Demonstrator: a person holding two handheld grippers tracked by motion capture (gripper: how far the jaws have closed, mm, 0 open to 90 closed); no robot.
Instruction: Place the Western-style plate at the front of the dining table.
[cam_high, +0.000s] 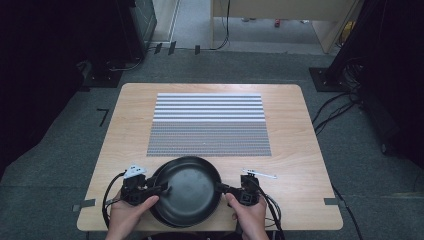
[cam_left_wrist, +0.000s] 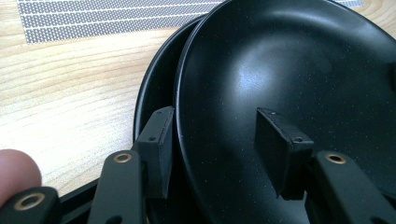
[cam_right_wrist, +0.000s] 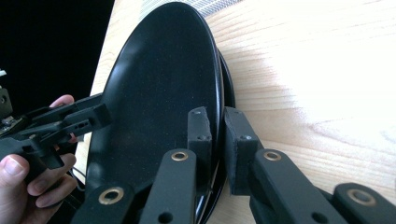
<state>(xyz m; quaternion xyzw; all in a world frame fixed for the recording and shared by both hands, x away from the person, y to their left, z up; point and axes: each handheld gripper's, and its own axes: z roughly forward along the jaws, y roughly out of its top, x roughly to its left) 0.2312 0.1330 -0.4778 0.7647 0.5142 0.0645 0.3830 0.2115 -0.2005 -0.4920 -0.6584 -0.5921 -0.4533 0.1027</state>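
top plate: a round black matte plate (cam_high: 187, 187) is sitting stacked on a second one, at the near middle of the table, just in front of the mat; in the left gripper view (cam_left_wrist: 289, 79) it is lying a little off-centre on the lower one.
bottom plate: a second round black plate (cam_left_wrist: 156, 84) is peeking out as a thin crescent under the top one; in the right gripper view its rim (cam_right_wrist: 229, 88) is showing just behind the top plate's edge.
left gripper: the black two-jaw left gripper (cam_high: 159, 189) is straddling the left rim of the top plate, one pad over the inside, one outside; the jaws are standing half wide, with a clear gap on the inner pad (cam_left_wrist: 280, 154), not pinching.
right gripper: the black two-jaw right gripper (cam_high: 223, 188) is pinching the top plate's right rim, jaws narrow, pads (cam_right_wrist: 200, 135) lying tight on both faces of the edge.
table: a light wooden table (cam_high: 300, 150) with rounded corners is carrying everything.
mat: a grey-and-white striped woven placemat (cam_high: 209, 124) is lying flat at the table's middle, just beyond the plates.
small item: a thin white strip (cam_high: 260, 173) is lying on the wood near the right gripper; what it is, cannot tell.
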